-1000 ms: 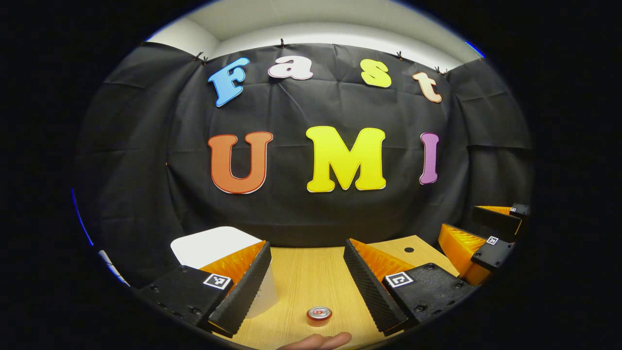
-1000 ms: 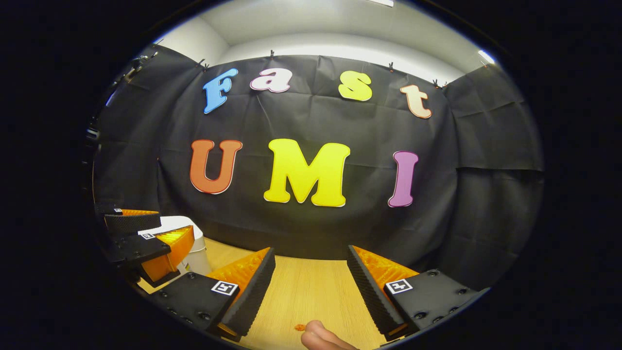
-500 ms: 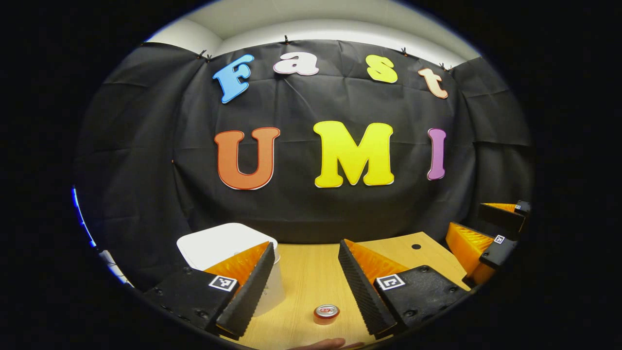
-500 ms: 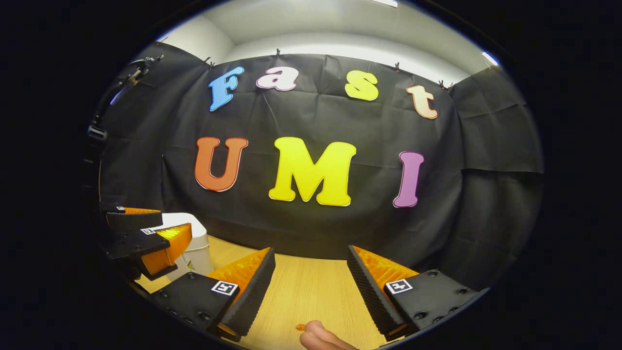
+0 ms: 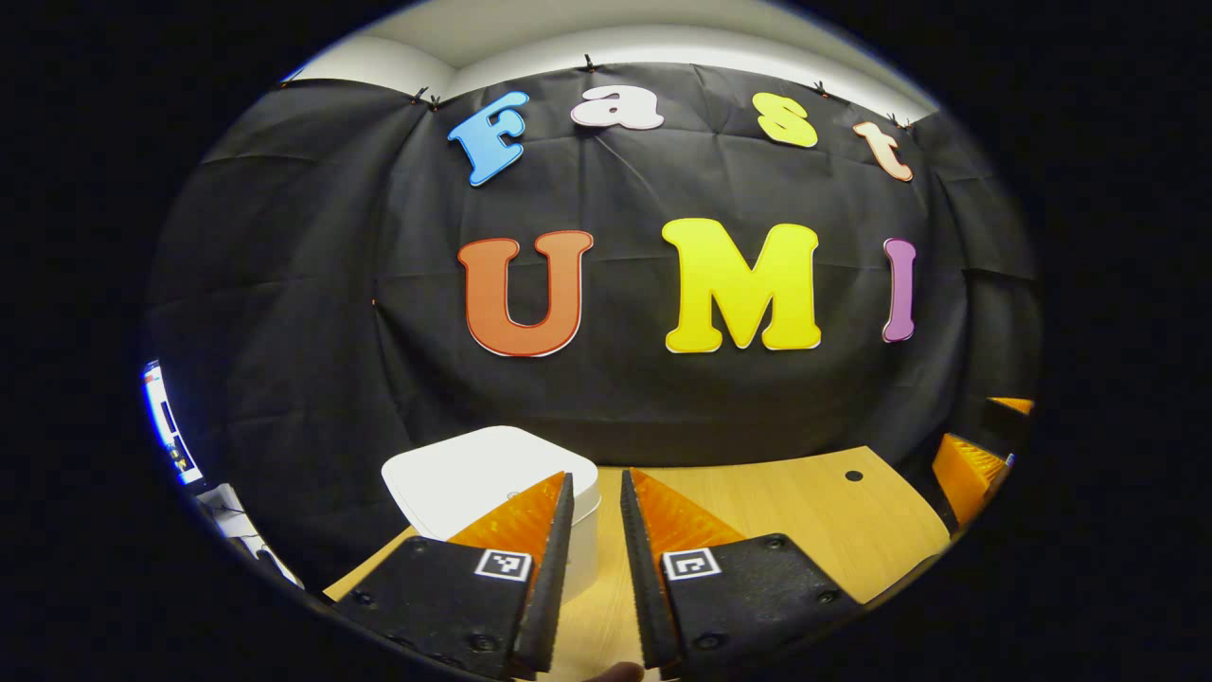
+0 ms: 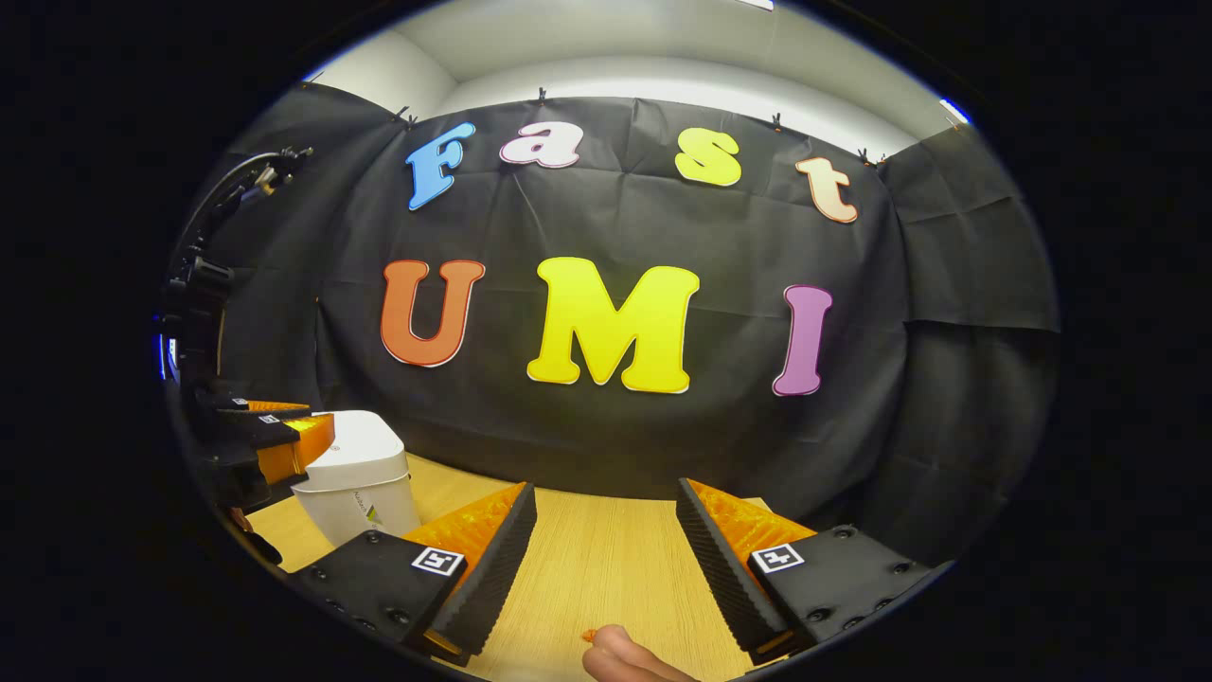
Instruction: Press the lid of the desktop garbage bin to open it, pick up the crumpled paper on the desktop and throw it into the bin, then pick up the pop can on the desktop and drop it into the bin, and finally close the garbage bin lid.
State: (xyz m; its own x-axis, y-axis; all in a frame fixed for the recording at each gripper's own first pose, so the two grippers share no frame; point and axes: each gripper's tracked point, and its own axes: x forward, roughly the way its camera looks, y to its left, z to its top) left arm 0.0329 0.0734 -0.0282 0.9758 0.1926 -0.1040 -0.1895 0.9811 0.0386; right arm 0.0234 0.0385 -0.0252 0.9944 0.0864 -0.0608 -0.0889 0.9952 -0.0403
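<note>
In the left gripper view, the left claw (image 5: pixel 597 568) is seen with its two fingers drawn close together, a narrow gap left between them and nothing held. Just beyond its left finger, a white, rounded-square plastic garbage bin (image 5: pixel 473 478) stands on the light wooden desk (image 5: pixel 814 521), its lid closed flat. A small dark hole (image 5: pixel 853 475) is seen in the desk top at the far right. At the right edge of that view, part of the right claw (image 5: pixel 971 464) is glimpsed.

In the right gripper view, the right claw (image 6: pixel 606 559) is held wide, with bare desk (image 6: pixel 597 559) between its fingers and nothing gripped. A fingertip (image 6: pixel 620 654) of the person is seen at the near edge, with a small orange speck (image 6: pixel 588 636) on the desk just beside it. At the far left, the white garbage bin (image 6: pixel 355 474) is seen upright with its lid down, and the left claw (image 6: pixel 270 431) is poised at its upper left side, its fingers nearly together; whether the lid is touched cannot be told.
</note>
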